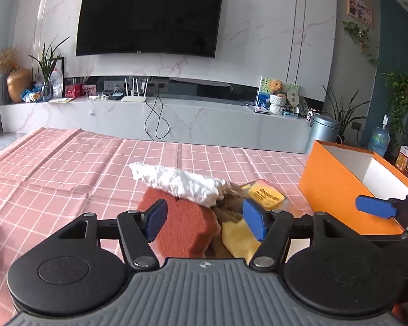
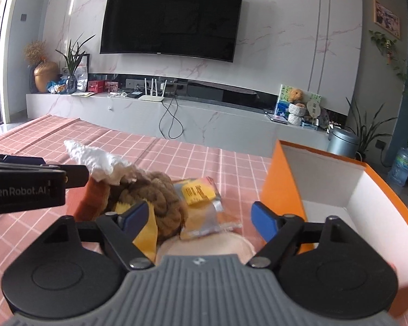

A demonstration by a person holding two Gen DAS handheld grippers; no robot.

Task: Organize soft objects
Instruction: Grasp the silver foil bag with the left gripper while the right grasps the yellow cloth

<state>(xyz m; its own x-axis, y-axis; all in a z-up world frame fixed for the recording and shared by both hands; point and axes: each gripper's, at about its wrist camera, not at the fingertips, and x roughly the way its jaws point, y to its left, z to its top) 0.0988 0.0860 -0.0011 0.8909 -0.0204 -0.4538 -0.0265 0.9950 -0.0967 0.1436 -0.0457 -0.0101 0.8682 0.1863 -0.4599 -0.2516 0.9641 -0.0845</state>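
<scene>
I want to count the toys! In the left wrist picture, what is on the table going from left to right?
Red sponge → brown plush → yellow packet → orange box. The white cloth drapes across the pile, so it has no clear place.

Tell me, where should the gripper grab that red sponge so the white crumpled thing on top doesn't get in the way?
Probably the near, lower end of the red sponge, pinched across its flat sides from the camera side. The white crumpled cloth lies over its far top edge, and the brown plush crowds its right. The left gripper already stands open around it.
</scene>
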